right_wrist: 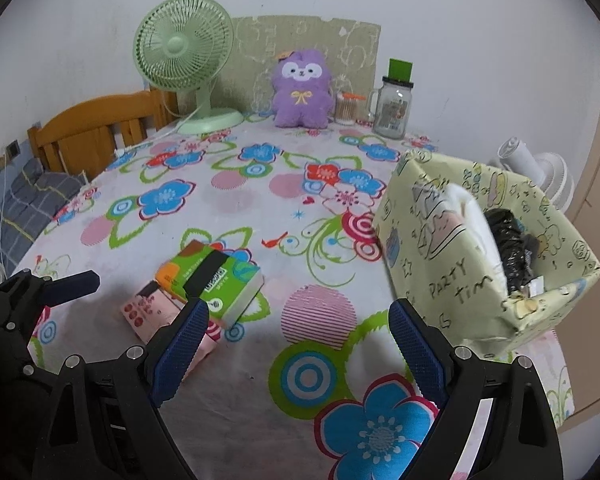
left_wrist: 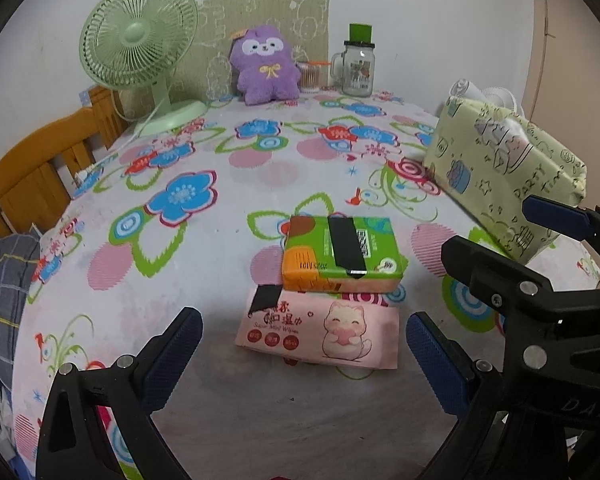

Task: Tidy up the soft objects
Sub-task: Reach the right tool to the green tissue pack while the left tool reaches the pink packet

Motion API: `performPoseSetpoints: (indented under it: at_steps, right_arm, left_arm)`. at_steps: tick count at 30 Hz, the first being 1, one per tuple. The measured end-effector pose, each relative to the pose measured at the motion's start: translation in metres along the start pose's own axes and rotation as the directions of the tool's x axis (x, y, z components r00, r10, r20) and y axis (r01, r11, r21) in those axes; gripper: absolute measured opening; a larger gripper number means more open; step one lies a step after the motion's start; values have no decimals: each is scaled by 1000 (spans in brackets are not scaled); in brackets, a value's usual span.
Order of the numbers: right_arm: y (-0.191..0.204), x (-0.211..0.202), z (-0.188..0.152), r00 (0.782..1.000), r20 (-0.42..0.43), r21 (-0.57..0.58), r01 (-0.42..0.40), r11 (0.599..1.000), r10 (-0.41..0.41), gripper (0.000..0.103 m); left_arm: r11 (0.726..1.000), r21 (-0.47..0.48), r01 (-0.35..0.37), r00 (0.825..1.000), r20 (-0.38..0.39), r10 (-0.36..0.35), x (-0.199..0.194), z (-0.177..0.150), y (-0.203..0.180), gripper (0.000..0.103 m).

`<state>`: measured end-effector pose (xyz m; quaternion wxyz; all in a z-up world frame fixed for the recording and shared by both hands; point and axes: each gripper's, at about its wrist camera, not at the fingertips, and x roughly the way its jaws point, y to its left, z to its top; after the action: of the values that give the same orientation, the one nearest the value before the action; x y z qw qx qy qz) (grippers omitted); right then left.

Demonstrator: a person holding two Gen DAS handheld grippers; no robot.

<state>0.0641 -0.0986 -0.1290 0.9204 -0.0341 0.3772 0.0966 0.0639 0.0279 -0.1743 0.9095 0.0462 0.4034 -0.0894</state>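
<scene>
Left wrist view: left gripper point(left_wrist: 302, 360) fingers spread, empty; green-orange soft tissue pack point(left_wrist: 342, 254) ahead between fingers, stacked on pink wet-wipes pouch point(left_wrist: 320, 330). Centre fingers on green pack, then pinch gently.

Right wrist view: right gripper point(right_wrist: 298, 348) fingers spread, empty; yellow-green paper-wrapped box point(right_wrist: 488, 264) just beyond right finger on tabletop point(right_wrist: 260, 208); keep clear.

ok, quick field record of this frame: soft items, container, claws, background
green tissue pack: stacked on pink wipes pack, mid table
wrapped box: right side, top open, white and black stuff inside
left claw: open, empty, just short of the stack
right claw: open, empty
purple plush: upright at the back, beside green fan
glass mug jar: back right
</scene>
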Motion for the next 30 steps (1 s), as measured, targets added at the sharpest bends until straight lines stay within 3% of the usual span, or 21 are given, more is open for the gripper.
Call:
performPoseSetpoints:
  at_steps: [10, 17, 30]
  right_arm:
    - [3, 17, -4, 999, -35, -7, -25, 1000, 25, 93]
    - [2, 20, -7, 998, -45, -10, -35, 999, 35, 93]
    - [-11, 30, -1, 998, -54, -1, -17, 1000, 17, 93]
  left_arm:
    - [999, -22, -27, 998, -56, 25, 4, -10, -1, 103]
    - [999, -39, 1, 994, -106, -6, 9, -18, -8, 101]
    - [999, -40, 12, 995, -102, -16, 23, -3, -19, 102]
